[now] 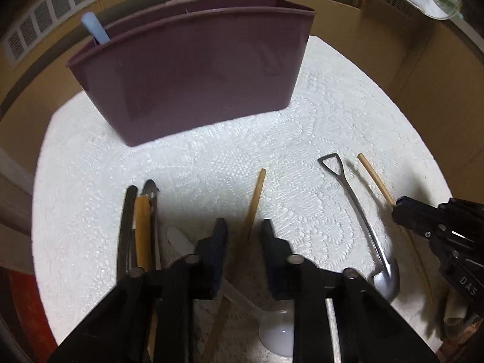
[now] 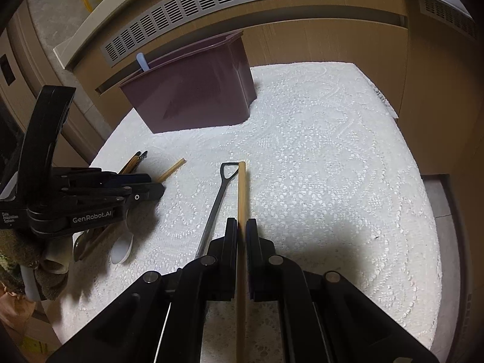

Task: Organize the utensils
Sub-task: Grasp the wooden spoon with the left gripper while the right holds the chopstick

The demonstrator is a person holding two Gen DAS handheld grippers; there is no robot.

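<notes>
- Grippers, two: the right gripper (image 2: pixel 241 230) has its fingers pressed together on a wooden chopstick (image 2: pixel 241 193); the left gripper (image 1: pixel 244 233) has its fingers apart, with nothing between the pads.
- Wooden chopsticks, two loose: the clamped one runs lengthwise along the right gripper's fingers, its far tip toward the organizer; the second chopstick (image 1: pixel 255 199) lies on the cloth under the left gripper's open gap, its long axis likewise away from the camera, tip tilted slightly right.
- Metal spoon, one (image 1: pixel 360 211): shovel-shaped, triangular loop handle pointing toward the organizer, bowl nearest the left wrist camera; it lies just beside the clamped chopstick, on its left.
- White plastic spoon, one (image 1: pixel 276 335): bowl near the bottom of the left wrist view, handle passing under the left gripper.
- Bundle of dark and wooden-handled utensils (image 1: pixel 142 227): lying together left of the left gripper; perhaps three or four pieces, the count unclear because they overlap.
- Organizer, one (image 1: pixel 193 72): maroon plastic, upright at the far side of the cloth, with an inner divider wall; one pale blue handle (image 1: pixel 95 27) stands up from its left end.
- Surface: white lace tablecloth (image 2: pixel 332 166).
- Room: wood-toned panelling and a long slotted vent grille (image 2: pixel 217 9) behind.
</notes>
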